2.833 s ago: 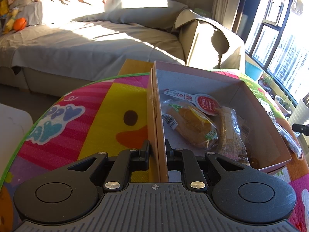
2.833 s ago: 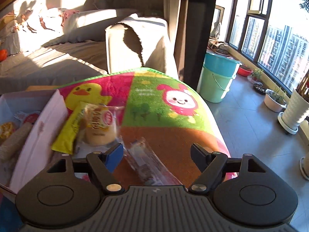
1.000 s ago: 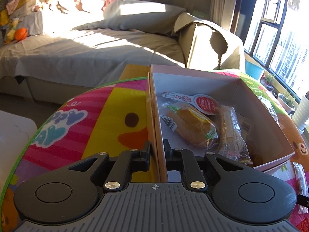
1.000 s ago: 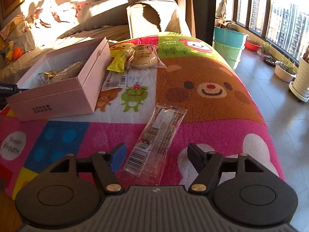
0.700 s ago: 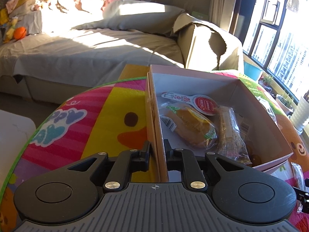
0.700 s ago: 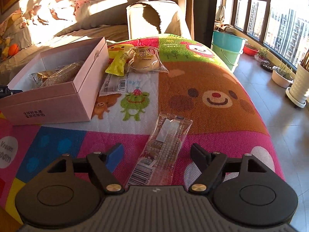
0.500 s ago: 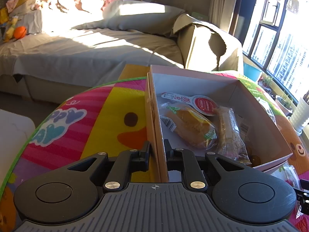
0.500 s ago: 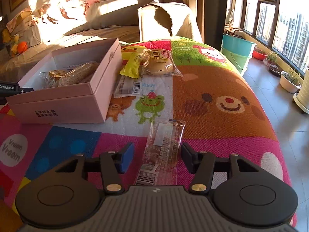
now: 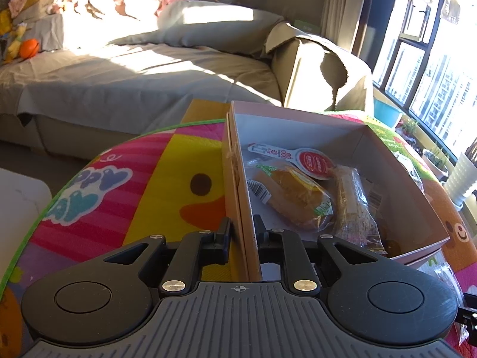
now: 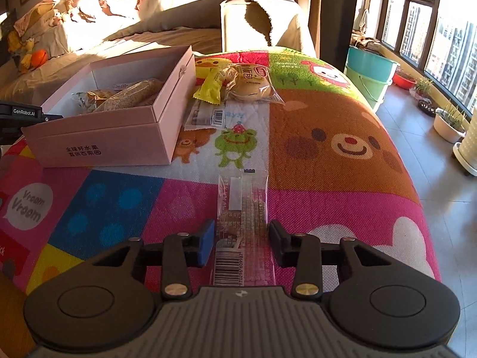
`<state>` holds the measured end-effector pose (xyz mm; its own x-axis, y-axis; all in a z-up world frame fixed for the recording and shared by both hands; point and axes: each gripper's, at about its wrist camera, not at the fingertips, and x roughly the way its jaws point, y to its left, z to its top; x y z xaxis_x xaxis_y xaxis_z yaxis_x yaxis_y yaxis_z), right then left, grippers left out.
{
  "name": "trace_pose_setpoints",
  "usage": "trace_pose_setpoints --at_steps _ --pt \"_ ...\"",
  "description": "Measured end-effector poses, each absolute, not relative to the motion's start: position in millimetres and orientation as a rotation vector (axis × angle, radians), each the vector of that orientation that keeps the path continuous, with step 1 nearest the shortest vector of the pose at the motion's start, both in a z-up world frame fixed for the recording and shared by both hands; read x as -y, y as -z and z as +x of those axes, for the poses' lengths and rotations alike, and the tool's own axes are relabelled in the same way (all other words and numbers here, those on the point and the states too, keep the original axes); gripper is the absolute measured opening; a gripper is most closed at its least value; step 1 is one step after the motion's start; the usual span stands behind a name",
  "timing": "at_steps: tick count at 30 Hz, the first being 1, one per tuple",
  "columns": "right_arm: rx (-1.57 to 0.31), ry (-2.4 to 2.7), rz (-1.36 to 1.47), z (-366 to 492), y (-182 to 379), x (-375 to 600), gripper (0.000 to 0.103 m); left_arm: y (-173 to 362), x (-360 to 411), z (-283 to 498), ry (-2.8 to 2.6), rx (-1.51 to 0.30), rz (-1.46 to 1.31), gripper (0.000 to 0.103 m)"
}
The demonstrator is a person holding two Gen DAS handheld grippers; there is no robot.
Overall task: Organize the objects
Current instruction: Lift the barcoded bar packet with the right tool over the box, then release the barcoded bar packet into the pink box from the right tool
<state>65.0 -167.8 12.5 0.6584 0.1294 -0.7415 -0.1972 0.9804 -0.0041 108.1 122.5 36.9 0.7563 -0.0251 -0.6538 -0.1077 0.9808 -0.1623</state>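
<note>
A pink cardboard box (image 9: 396,176) lies open on the colourful play mat, and my left gripper (image 9: 241,232) is shut on its near side wall (image 9: 238,179). Inside are a wrapped bun (image 9: 292,200), a wrapped bar (image 9: 351,205) and a packet with a round red label (image 9: 310,159). In the right wrist view the box (image 10: 119,137) stands at the left. My right gripper (image 10: 242,243) is closing around a clear snack packet (image 10: 243,208) that lies flat on the mat between its fingers. The pads are close to the packet's edges and do not press it.
Beside the box lie a yellow packet (image 10: 211,88), a wrapped bun (image 10: 250,85) and a flat barcoded packet (image 10: 205,116). The mat (image 10: 342,149) drops off at the right to a tiled floor. A teal bucket (image 10: 369,68) and plant pots (image 10: 447,125) stand there. A covered sofa (image 9: 134,83) is behind.
The right gripper's jaws have narrowed around the clear packet, which now lies straight between them. The left gripper has stayed clamped on the box wall.
</note>
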Motion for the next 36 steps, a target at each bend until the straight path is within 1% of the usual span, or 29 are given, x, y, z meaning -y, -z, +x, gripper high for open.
trace_pose_setpoints --at_steps 4,6,11,14,18,20,25,27,29,32,36 --pt "-0.822 -0.194 -0.114 74.3 -11.3 158.4 0.040 -36.9 -122.4 108.5 -0.047 -0.713 -0.196 0.017" --pt "-0.831 -0.200 -0.125 75.5 -12.9 155.7 0.038 -37.2 -121.5 109.1 -0.050 -0.714 -0.195 0.017" --pt "-0.879 -0.221 -0.134 66.6 -20.5 158.5 0.035 -38.1 -119.7 110.7 -0.056 -0.721 -0.186 0.016" --pt "-0.907 -0.236 -0.110 59.4 -31.7 162.6 0.035 -38.6 -119.3 111.6 -0.056 -0.725 -0.184 0.016" --pt "-0.873 -0.272 -0.083 52.8 -62.5 162.2 0.035 -38.3 -119.8 111.3 -0.054 -0.725 -0.191 0.017" --pt "-0.806 -0.297 -0.077 50.9 -89.5 156.5 0.035 -37.8 -120.5 111.3 -0.050 -0.724 -0.196 0.017" --pt "-0.550 -0.361 -0.084 53.7 -162.2 131.8 0.035 -36.9 -122.6 110.8 -0.039 -0.725 -0.206 0.018" --pt "-0.466 -0.390 -0.074 59.5 -181.9 119.7 0.035 -36.7 -122.7 110.7 -0.039 -0.725 -0.206 0.018" --pt "-0.419 -0.422 -0.046 70.5 -191.6 107.2 0.035 -36.7 -122.7 110.7 -0.038 -0.725 -0.207 0.018" --pt "-0.453 -0.484 0.001 97.9 -187.1 83.4 0.035 -36.7 -123.0 110.7 -0.035 -0.726 -0.212 0.018" --pt "-0.559 -0.553 0.025 131.1 -160.3 46.7 0.035 -37.4 -122.8 111.0 -0.030 -0.728 -0.214 0.018"
